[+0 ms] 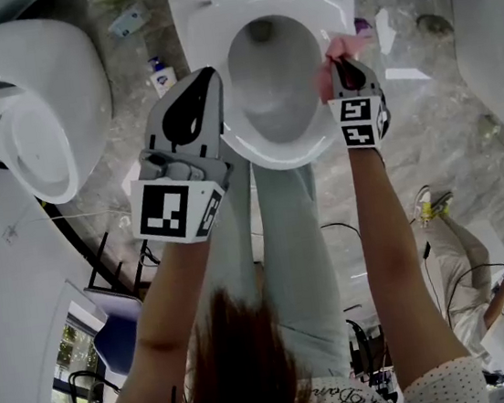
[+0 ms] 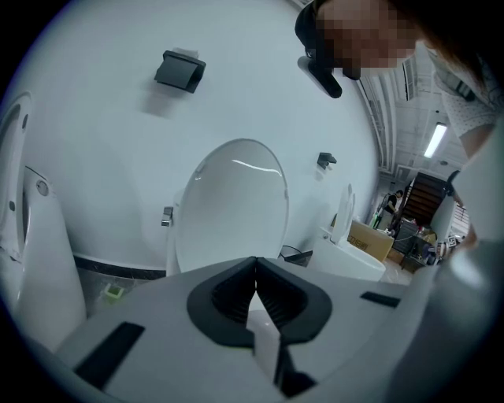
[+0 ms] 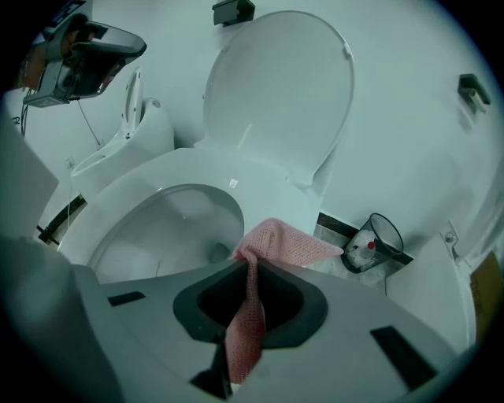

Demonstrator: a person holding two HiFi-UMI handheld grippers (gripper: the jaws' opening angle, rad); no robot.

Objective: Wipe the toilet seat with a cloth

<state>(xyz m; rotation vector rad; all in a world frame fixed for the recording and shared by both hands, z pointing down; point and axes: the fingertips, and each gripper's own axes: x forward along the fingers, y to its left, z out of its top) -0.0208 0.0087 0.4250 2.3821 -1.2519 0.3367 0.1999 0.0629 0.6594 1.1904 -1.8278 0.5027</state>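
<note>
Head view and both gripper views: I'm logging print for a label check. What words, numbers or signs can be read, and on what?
Nothing reads as whole text.
Left gripper and right gripper: square markers on their cubes, patterns, no letters.
Shirt: cursive print, cut off and blurred.
Bottle on the floor: label too small.
Cardboard box: any print too small.
Cloth: none.
</note>
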